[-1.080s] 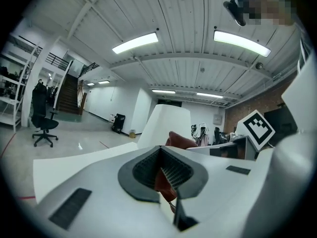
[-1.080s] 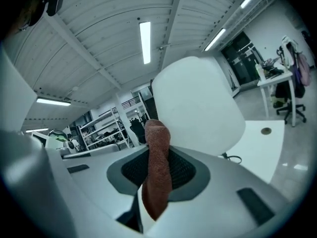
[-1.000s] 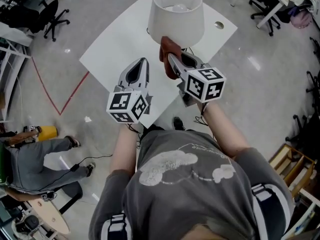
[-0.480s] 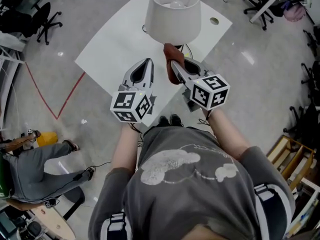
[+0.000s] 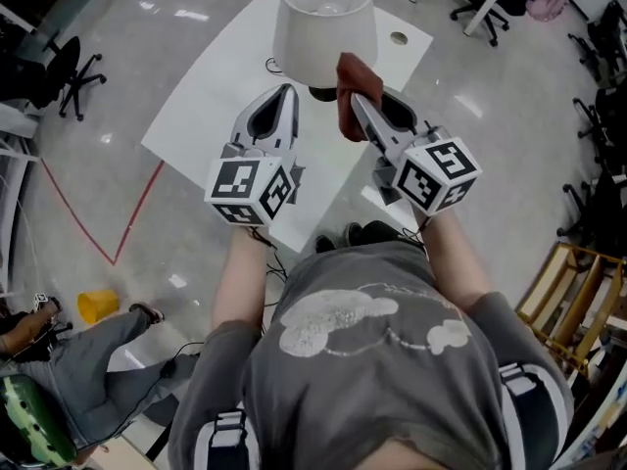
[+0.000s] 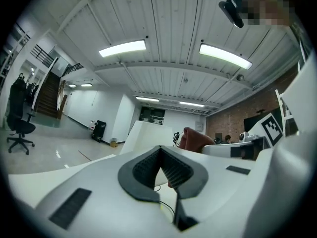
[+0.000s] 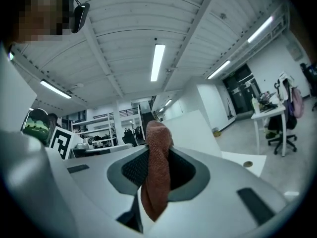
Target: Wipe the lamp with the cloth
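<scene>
At the far end of the white table [image 5: 220, 96], lamp: I see it upright, its pale shade [image 5: 323, 16] open at the top, with both grippers just short of it.
Cloth: the rust-brown cloth [image 5: 350, 101] stands up out of my right gripper [image 5: 358, 101], its top edge at the shade's lower rim; whether it touches, I can't tell.
Right gripper fingers: pinched on the cloth [image 7: 156, 175], which fills the gap between the pads and hangs out below.
Left gripper fingers: my left gripper [image 5: 284, 94] has its tips pressed together on nothing, pointing at the shade's near side.
Step in hand, as I judge it: bring the cloth onto the shade and stroke.
Doing it well: I'd lead with the loose fold, not the jaw tips, press lightly and follow the curve.
Risk: a hard push could tip the lamp, so the free gripper might steady it.
</scene>
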Demonstrator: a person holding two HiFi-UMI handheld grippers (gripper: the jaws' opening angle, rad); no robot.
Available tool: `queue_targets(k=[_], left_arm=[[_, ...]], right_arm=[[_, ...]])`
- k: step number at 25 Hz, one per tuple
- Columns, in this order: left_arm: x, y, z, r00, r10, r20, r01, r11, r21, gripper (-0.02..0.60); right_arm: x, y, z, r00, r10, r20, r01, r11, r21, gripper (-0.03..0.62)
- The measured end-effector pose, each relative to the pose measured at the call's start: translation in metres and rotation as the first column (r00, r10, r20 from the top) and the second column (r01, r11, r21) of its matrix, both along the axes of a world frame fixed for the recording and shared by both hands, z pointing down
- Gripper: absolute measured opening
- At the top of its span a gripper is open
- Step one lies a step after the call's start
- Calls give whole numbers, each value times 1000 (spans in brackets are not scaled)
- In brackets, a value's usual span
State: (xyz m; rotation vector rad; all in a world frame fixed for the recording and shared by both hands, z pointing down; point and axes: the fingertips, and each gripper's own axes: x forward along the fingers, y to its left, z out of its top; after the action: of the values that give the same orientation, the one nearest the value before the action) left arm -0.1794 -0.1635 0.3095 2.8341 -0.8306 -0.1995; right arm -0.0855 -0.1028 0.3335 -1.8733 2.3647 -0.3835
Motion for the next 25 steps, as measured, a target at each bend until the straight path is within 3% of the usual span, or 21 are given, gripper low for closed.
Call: queue_targets(k=[7, 13, 25], left_arm=[[16, 16, -10, 999, -27, -22, 27, 999, 27, 6], [28, 10, -15, 992, -121, -19, 122, 992, 42, 6], [39, 7, -1, 942, -336, 6, 337, 942, -4, 6]], right_arm=[[28, -14, -24, 999, -40, -31, 42, 997, 66, 86], [46, -40, -35, 990, -133, -39, 136, 987, 85, 86], [65, -65, -2, 941, -338, 12, 338, 941, 26, 86]])
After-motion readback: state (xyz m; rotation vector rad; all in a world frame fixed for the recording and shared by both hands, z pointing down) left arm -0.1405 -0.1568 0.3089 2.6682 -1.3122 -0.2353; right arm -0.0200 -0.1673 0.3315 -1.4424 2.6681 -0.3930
